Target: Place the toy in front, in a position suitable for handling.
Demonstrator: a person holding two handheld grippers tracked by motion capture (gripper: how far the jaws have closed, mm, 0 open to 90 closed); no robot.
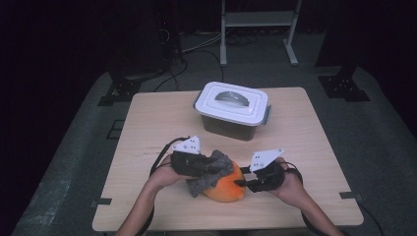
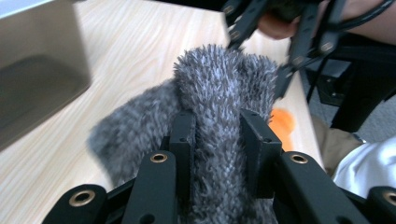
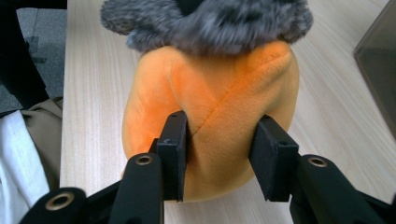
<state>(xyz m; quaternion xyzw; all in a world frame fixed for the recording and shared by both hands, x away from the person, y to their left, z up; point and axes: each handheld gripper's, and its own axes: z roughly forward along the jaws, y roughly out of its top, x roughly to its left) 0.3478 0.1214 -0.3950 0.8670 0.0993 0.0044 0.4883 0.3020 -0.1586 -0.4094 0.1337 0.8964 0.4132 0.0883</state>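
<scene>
An orange plush toy lies near the table's front edge with a grey fuzzy cloth draped over its top and left side. My left gripper comes in from the left and is shut on a thick fold of that grey cloth, which bulges up between its jaws. From the right, my right gripper has its jaws on either side of the orange plush, with the pads pressed into its soft end. The grey cloth caps the far end of the plush.
A lidded plastic box with a white top and grey handle stands at the back middle of the wooden table. Its dark wall is close on the left gripper's left. Bare wood lies left and right of the hands.
</scene>
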